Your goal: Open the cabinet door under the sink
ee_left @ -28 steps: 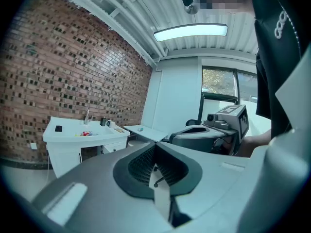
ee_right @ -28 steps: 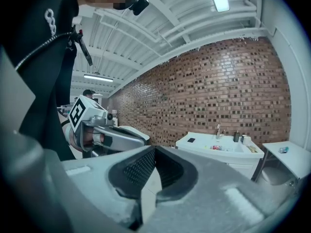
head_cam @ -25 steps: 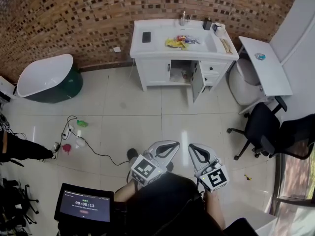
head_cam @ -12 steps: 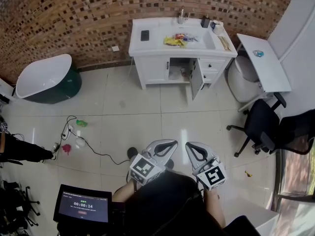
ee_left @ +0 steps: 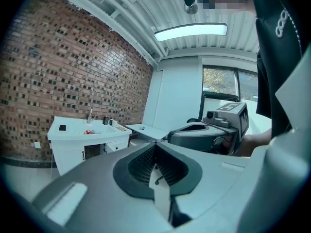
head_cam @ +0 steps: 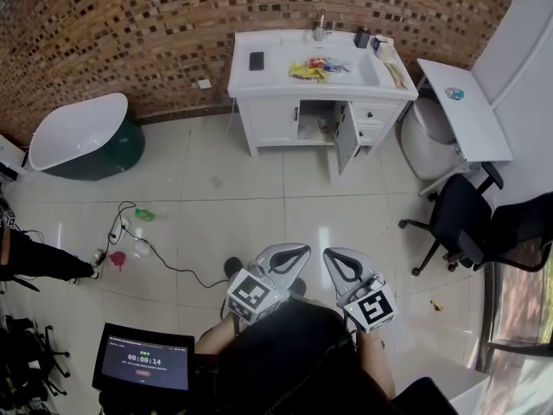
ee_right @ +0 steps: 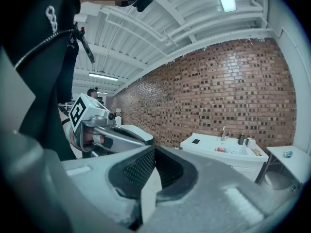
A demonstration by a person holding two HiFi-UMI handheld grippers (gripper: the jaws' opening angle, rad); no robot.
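Note:
The white sink cabinet [head_cam: 272, 121] stands against the brick wall, far across the tiled floor. Its door [head_cam: 346, 143] under the sink is swung out toward me, and the dark opening [head_cam: 314, 121] shows items inside. My left gripper [head_cam: 298, 251] and right gripper [head_cam: 333, 256] are held low near my body, side by side, both shut and empty, well apart from the cabinet. In the left gripper view the left gripper [ee_left: 155, 144] points toward the cabinet [ee_left: 68, 152]. The right gripper [ee_right: 154, 148] also faces the cabinet [ee_right: 228, 154].
A white and green bathtub [head_cam: 82, 137] sits at the left. Cables and small objects [head_cam: 130, 236] lie on the floor. A white table [head_cam: 467, 111], a round white bin [head_cam: 423, 154] and a black office chair [head_cam: 458, 223] stand at the right. A timer tablet [head_cam: 147, 361] is near my feet.
Both grippers have drifted slightly left and closer together, still shut. The cabinet door stands open in every frame.

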